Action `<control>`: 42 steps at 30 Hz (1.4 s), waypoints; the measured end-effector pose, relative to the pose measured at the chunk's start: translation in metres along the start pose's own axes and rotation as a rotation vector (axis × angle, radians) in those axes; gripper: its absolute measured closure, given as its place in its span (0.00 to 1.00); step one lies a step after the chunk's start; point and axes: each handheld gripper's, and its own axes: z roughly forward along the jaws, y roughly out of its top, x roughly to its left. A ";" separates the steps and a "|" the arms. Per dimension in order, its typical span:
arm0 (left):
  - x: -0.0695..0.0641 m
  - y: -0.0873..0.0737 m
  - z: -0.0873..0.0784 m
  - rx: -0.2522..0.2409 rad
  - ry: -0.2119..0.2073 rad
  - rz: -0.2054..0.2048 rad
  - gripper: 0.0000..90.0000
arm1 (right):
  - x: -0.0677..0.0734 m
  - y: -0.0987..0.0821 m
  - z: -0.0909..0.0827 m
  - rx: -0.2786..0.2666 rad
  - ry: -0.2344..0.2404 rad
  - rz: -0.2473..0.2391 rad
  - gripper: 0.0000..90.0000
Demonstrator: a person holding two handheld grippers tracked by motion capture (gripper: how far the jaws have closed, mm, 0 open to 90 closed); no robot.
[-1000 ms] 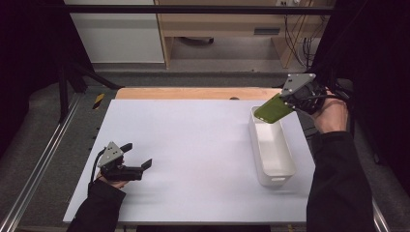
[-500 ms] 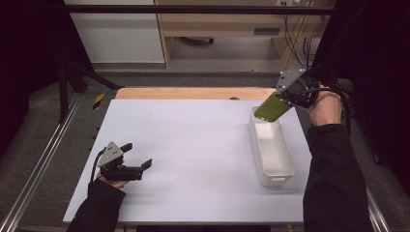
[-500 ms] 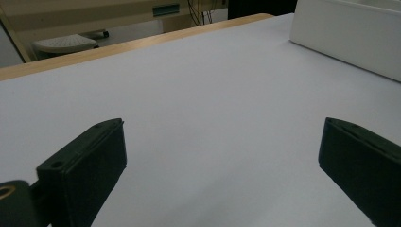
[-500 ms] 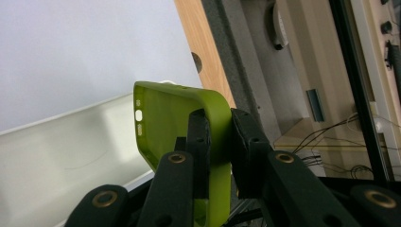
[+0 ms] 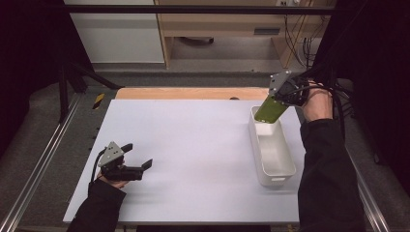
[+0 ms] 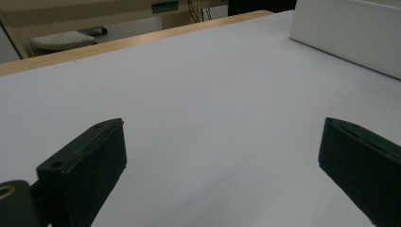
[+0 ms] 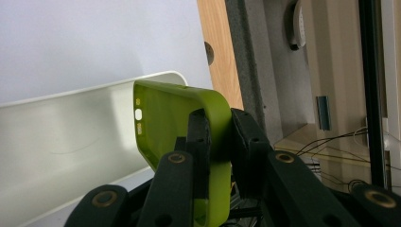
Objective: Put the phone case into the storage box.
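right gripper view, unmarked green phone case (image 7: 189, 137)

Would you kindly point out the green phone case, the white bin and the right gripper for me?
green phone case (image 5: 270, 110): high view, on its flat back.
white bin (image 5: 280, 175): high view, on its near rim.
right gripper (image 7: 218, 137): right gripper view, midway between the fingertips clamping the case's wall.
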 end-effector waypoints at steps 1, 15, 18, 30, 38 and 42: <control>0.000 0.000 0.000 0.000 0.000 0.000 0.02 | -0.001 0.000 0.002 0.006 0.004 -0.002 0.88; 0.001 -0.002 0.003 0.012 -0.004 -0.005 0.02 | -0.006 0.004 0.030 0.049 0.057 -0.063 0.88; 0.001 -0.002 0.003 0.012 -0.004 -0.008 0.02 | -0.006 0.006 0.036 0.050 0.066 -0.071 0.88; 0.002 -0.003 0.003 0.018 -0.007 -0.008 0.02 | -0.008 0.010 0.061 0.074 0.104 -0.102 0.88; 0.002 -0.003 0.003 0.016 -0.012 -0.005 0.02 | -0.009 0.013 0.080 0.095 0.134 -0.122 0.88; 0.003 -0.003 0.003 0.020 -0.011 -0.008 0.02 | -0.010 0.013 0.087 0.107 0.138 -0.129 0.88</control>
